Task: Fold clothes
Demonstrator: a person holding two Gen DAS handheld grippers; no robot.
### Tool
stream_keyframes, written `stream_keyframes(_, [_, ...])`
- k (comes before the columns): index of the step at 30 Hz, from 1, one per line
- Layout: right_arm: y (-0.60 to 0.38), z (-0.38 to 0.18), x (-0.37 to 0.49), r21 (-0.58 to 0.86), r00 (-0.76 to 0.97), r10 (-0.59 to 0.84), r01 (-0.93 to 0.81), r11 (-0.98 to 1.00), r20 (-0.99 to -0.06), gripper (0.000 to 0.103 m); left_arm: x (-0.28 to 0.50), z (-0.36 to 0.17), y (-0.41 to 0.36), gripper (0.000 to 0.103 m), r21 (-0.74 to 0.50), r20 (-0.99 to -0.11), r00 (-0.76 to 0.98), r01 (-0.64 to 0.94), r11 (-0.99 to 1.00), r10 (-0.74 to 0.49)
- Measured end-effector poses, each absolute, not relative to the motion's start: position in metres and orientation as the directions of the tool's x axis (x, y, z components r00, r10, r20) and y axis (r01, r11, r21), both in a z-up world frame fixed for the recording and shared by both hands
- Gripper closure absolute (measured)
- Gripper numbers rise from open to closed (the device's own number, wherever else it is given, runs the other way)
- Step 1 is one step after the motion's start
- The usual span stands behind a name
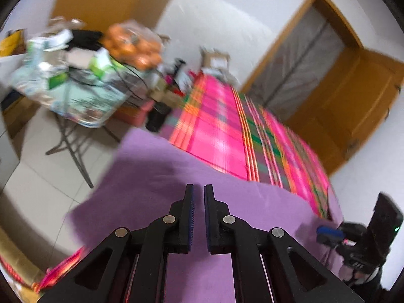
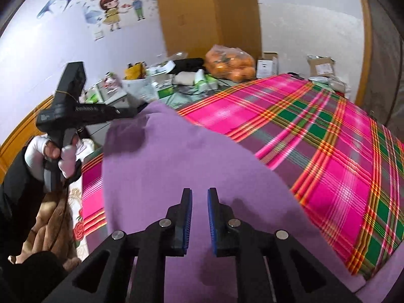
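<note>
Purple cloth (image 2: 176, 176), the garment I am folding, lies spread over the pink plaid sheet (image 2: 328, 164), reaching the sheet's near edge and draping off its left side. My left gripper (image 1: 198, 194) hangs above the cloth's left part, its jaws a narrow gap apart with nothing between them. My right gripper (image 2: 199, 197) hovers over the cloth's middle, likewise slightly parted and empty. The cloth shows as one smooth layer with a raised hump toward the cluttered table (image 2: 164, 88); I cannot tell whether any fold is in it, nor how much folding remains.
</note>
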State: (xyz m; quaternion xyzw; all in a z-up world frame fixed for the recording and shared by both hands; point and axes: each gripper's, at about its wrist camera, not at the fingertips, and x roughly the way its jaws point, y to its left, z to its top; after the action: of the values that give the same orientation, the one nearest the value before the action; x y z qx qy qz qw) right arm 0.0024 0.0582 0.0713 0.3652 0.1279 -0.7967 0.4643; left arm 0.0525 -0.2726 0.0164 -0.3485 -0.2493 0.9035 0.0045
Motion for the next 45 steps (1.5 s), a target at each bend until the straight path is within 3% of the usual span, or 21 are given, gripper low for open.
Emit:
stream_keyframes(4, [0.069,0.065,-0.017,0.146,-0.33,-0.619,0.794,-0.59,-0.713,0.089,0.021,-0.008,-0.279,0.099,-0.405,-0.692,-0.709,0.222,-0.887,0.138])
stream_keyframes(9, [0.089,0.056,-0.043,0.181,-0.35,-0.594,0.734,-0.654,-0.724,0.085,0.032,0.002,-0.293,0.099,-0.413,-0.679,-0.723,0.232,-0.881,0.128])
stream_keyframes(14, [0.094,0.053,-0.052,0.217,-0.34,-0.606,0.719,-0.661,-0.72,0.084,0.019,0.017,-0.296,0.09,-0.431,-0.649,-0.745,0.194,-0.881,0.154])
stream_keyframes(16, [0.097,0.051,-0.053,0.226,-0.338,-0.607,0.713,-0.664,-0.719,0.084,0.001,0.003,-0.297,0.09,-0.416,-0.697,-0.699,0.213,-0.884,0.16])
stream_keyframes(17, [0.099,0.05,-0.053,0.229,-0.338,-0.607,0.71,-0.667,-0.72,0.084,-0.005,-0.003,-0.3,0.098,-0.415,-0.708,-0.689,0.226,-0.882,0.156])
stream_keyframes(18, [0.101,0.049,-0.053,0.232,-0.338,-0.606,0.706,-0.669,-0.72,0.084,-0.007,-0.006,-0.305,0.101,-0.428,-0.697,-0.701,0.233,-0.873,0.154])
stream_keyframes(27, [0.128,0.037,-0.058,0.236,-0.364,-0.549,0.63,-0.74,-0.752,0.084,0.012,0.005,-0.308,0.101,-0.421,-0.666,-0.742,0.295,-0.858,0.072])
stream_keyframes(33, [0.111,0.051,-0.058,0.244,-0.342,-0.593,0.679,-0.692,-0.729,0.083,0.023,0.028,-0.264,0.099,-0.422,-0.609,-0.776,0.144,-0.895,0.163])
stream_keyframes(37, [0.1,0.053,-0.058,0.236,-0.305,-0.61,0.725,-0.647,-0.731,0.069,0.025,0.015,-0.234,0.099,-0.44,-0.629,-0.737,0.077,-0.895,0.246])
stream_keyframes(41, [0.088,0.056,-0.058,0.229,-0.267,-0.625,0.768,-0.598,-0.734,0.069,0.032,-0.001,-0.221,0.099,-0.446,-0.655,-0.705,0.068,-0.892,0.274])
stream_keyframes(43, [0.083,0.057,-0.058,0.226,-0.248,-0.631,0.788,-0.573,-0.735,0.085,0.037,-0.007,-0.22,0.099,-0.453,-0.657,-0.701,0.073,-0.889,0.277])
stream_keyframes(45, [0.077,0.058,-0.058,0.223,-0.228,-0.637,0.807,-0.547,-0.736,0.089,0.042,-0.01,-0.221,0.099,-0.46,-0.655,-0.703,0.079,-0.884,0.278])
